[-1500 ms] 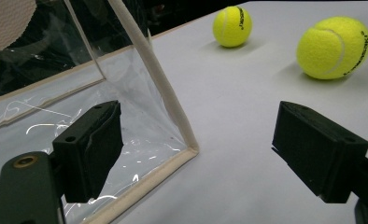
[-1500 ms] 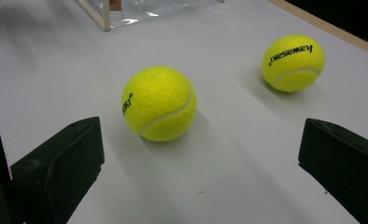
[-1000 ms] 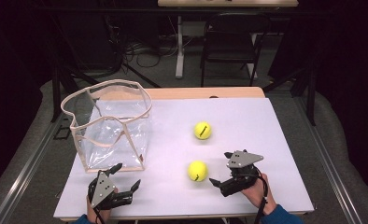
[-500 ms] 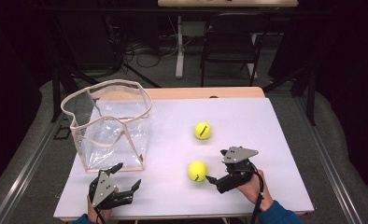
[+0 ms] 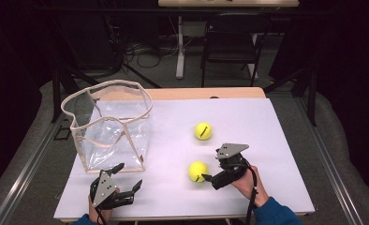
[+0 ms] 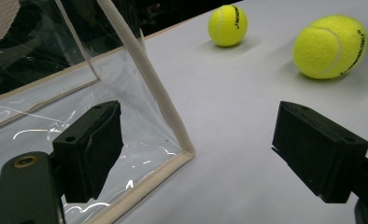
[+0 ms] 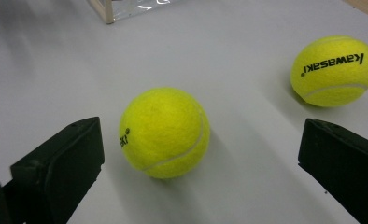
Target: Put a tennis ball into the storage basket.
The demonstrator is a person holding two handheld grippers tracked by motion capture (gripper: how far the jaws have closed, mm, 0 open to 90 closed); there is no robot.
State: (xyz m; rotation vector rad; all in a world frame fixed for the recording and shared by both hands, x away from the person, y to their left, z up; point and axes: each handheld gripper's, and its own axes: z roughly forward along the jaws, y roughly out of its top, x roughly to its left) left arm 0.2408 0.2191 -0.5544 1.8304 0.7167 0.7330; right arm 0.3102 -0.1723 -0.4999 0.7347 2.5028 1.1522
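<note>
Your right tongs sit low over the white bench, jaws spread wide and empty, pointed at the near ball. In the right gripper view that yellow ball lies on the bench between the two jaws, closer to the left jaw than the right, and touches neither. The far ball rests farther up the bench, apart from the near one; in the right gripper view it shows black lettering on its side.

Your left tongs hover at the near left edge of the bench, jaws also apart and holding nothing. Just ahead of them stands the clear bag with cream trim, its mouth open upward. In the left gripper view its bottom corner lies between the jaws.
</note>
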